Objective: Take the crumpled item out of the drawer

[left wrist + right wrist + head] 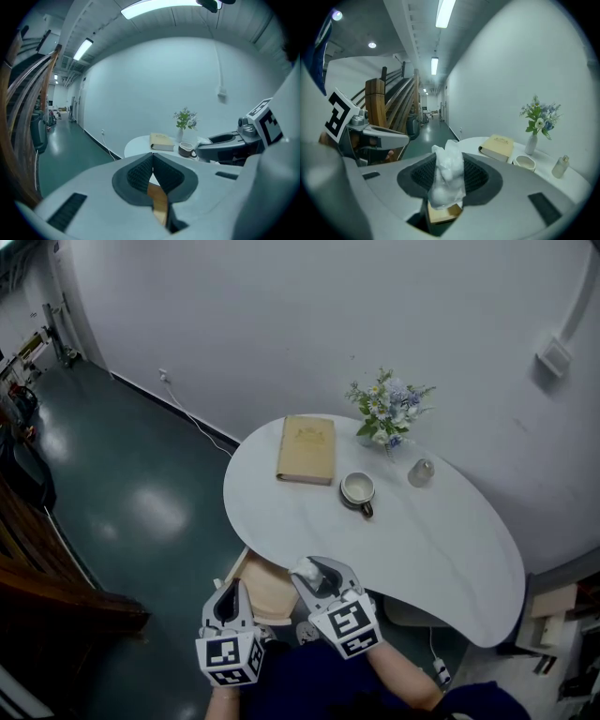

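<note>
One crumpled wad inside right tool

No words, numbers or brand names can be read anywhere; the book, lying just left of the cup on the worktop, carries a faint embossed emblem on its tan cover – too small to make out, in the head view and in both gripper views alike. The marker cube on the right gripper, on the near side of the cup, and the marker cube on the left gripper, farther left of it, bear only black-and-white square patterns – blocks, not letters.
</note>
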### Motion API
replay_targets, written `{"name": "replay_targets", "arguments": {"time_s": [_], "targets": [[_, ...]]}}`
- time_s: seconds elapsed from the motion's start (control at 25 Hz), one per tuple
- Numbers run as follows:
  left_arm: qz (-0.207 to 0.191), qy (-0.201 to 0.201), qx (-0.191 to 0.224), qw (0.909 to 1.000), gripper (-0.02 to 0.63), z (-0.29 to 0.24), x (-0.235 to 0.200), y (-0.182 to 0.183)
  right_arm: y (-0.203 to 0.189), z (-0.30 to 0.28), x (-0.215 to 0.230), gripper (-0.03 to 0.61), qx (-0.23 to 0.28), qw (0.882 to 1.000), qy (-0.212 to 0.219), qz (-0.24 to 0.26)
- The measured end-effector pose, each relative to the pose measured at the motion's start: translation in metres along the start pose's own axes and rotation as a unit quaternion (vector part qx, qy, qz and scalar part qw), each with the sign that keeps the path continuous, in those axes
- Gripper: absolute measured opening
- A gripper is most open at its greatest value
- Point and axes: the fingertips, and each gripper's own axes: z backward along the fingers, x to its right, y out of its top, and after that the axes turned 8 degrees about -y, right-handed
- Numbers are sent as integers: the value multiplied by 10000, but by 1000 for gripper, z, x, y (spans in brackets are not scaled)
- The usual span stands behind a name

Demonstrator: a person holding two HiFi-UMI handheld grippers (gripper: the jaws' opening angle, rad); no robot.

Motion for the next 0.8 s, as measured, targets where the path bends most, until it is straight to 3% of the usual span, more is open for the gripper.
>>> {"name": "replay_targets", "arguments": {"time_s": [0.52, 0.8], "targets": [[-336, -58, 734, 9967, 5, 8, 21, 59, 67, 35, 30, 155, 1133, 9926, -310, -297], [-902, 66, 905, 9918, 5, 14, 35, 88, 87, 48, 45, 156, 1363, 9882, -622, -333]]}}
